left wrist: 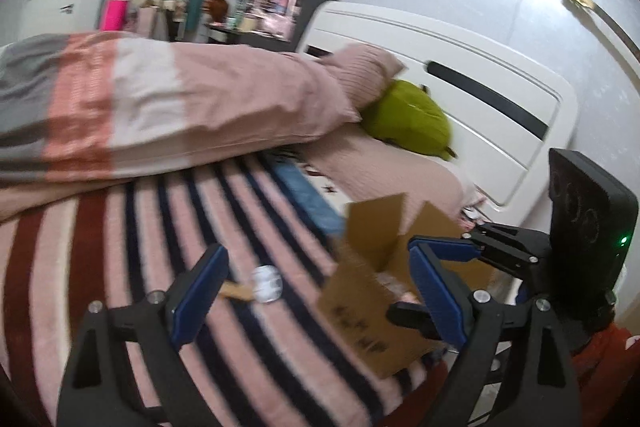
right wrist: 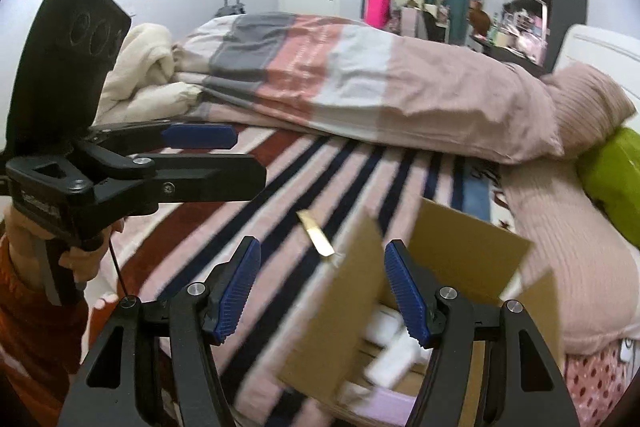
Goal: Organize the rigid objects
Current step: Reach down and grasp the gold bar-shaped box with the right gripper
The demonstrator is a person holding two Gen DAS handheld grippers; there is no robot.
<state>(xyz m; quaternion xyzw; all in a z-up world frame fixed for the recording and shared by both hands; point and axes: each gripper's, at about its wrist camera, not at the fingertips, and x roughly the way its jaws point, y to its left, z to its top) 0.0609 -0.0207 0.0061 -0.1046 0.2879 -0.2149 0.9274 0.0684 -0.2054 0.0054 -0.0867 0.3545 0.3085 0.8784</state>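
An open cardboard box point(right wrist: 460, 247) stands on the striped blanket point(right wrist: 280, 187) and holds white objects point(right wrist: 388, 347). The same box point(left wrist: 360, 307) sits low and right of centre in the left wrist view. Left of it lies a small round white item on a tan handle point(left wrist: 264, 283); only its tan handle point(right wrist: 316, 235) shows in the right wrist view, beside the box flap. My left gripper point(left wrist: 316, 291) hangs open above blanket and box, gripping nothing. My right gripper point(right wrist: 324, 291) is open over the near flap, empty. Each gripper appears in the other's view: left gripper point(right wrist: 250, 157), right gripper point(left wrist: 402, 279).
A folded pink, white and grey duvet point(left wrist: 160, 107) lies across the bed behind the blanket. A pink pillow point(right wrist: 592, 95) and a green cushion point(left wrist: 408, 119) rest against the white headboard point(left wrist: 460, 75). A hand in an orange sleeve point(right wrist: 24, 307) holds the left gripper.
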